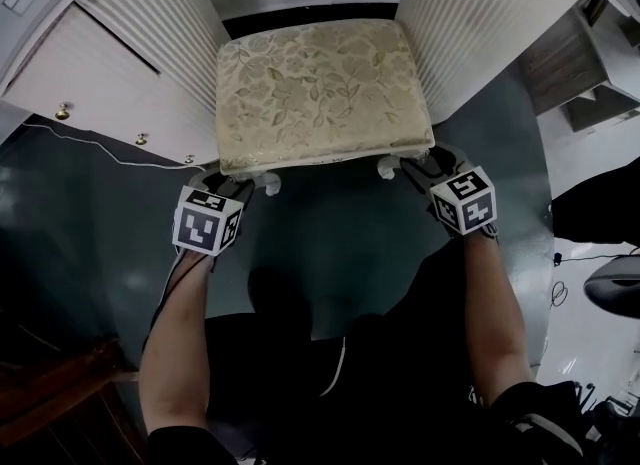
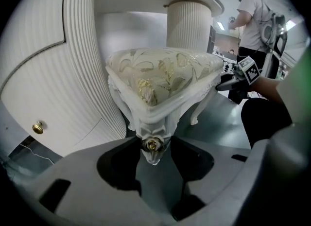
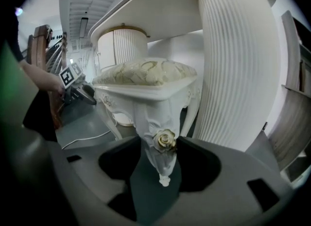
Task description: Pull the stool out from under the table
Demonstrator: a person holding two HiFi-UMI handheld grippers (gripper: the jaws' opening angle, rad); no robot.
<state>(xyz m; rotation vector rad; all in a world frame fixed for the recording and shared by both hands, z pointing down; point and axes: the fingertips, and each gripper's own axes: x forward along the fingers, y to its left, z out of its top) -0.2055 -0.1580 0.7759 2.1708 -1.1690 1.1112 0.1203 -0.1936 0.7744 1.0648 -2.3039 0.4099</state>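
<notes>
The stool (image 1: 320, 88) has a cream floral cushion and white carved legs, and it stands between the table's two fluted pedestals. My left gripper (image 1: 255, 185) is at its front left corner. In the left gripper view the jaws of this gripper (image 2: 153, 147) close on the leg with the gold rose (image 2: 152, 145), touching it on both sides. My right gripper (image 1: 400, 165) is at the front right corner. In the right gripper view this gripper (image 3: 163, 147) clasps the other rose-carved leg (image 3: 164, 142) the same way.
White fluted pedestals (image 1: 160, 23) (image 1: 480, 23) flank the stool closely. Drawers with gold knobs (image 1: 62, 111) are at the left, and a white cable (image 1: 90, 148) lies on the dark floor. Dark wooden furniture (image 1: 60, 393) is near left. A person (image 2: 252, 16) stands far behind.
</notes>
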